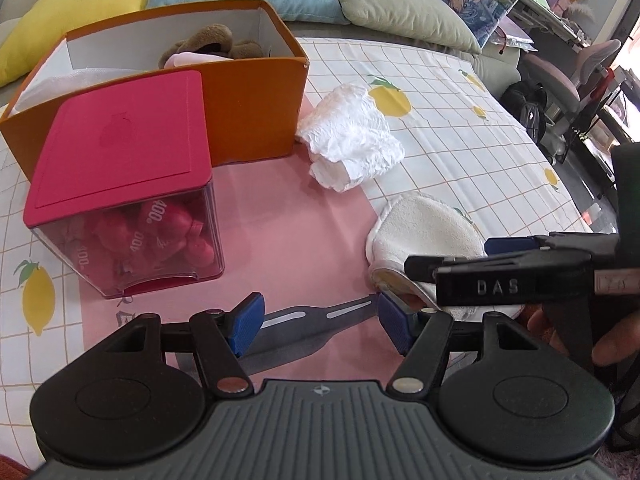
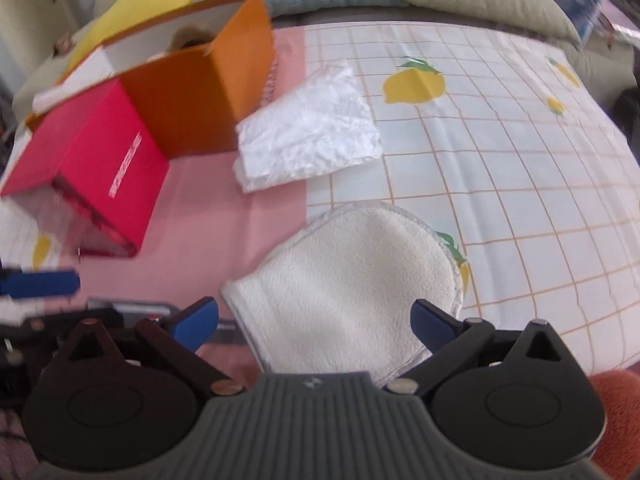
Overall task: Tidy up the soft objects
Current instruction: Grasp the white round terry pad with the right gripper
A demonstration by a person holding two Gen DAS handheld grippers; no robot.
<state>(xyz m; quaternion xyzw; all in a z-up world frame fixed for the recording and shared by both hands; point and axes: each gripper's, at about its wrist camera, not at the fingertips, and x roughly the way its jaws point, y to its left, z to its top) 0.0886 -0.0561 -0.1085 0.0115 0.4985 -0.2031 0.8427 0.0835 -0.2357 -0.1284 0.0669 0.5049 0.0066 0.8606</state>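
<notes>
Both sets of fingers are spread wide, nothing held. The white terry cloth [image 2: 352, 280] lies right between the right gripper [image 2: 314, 320] fingers (left gripper [image 1: 320, 320] just beside it), crumpled white cloth [image 2: 308, 140] farther ahead, orange box [image 2: 200, 92] beyond-left.

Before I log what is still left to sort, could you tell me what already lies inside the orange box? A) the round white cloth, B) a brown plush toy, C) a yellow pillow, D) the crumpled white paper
B: a brown plush toy shows above the orange box wall, while the paper and cloth lie outside on the table.
</notes>
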